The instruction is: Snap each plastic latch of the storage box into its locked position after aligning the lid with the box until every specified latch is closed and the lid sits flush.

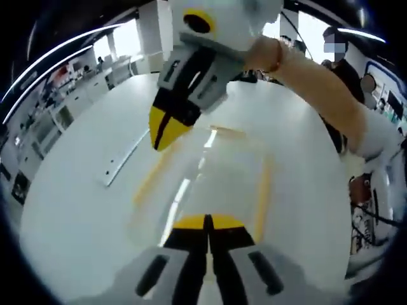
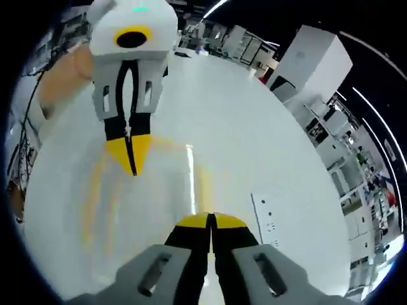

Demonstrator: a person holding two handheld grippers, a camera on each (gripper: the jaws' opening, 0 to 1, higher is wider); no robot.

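Both tongs, left and right, are pinched shut on nothing, tips facing each other from opposite ends of the clear yellow-trimmed storage box on the white table, so neither looks closer.

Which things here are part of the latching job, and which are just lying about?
Job: clear box lid with yellow latches, left gripper, right gripper.

Lying about: white strip on the table; shelving and people behind.
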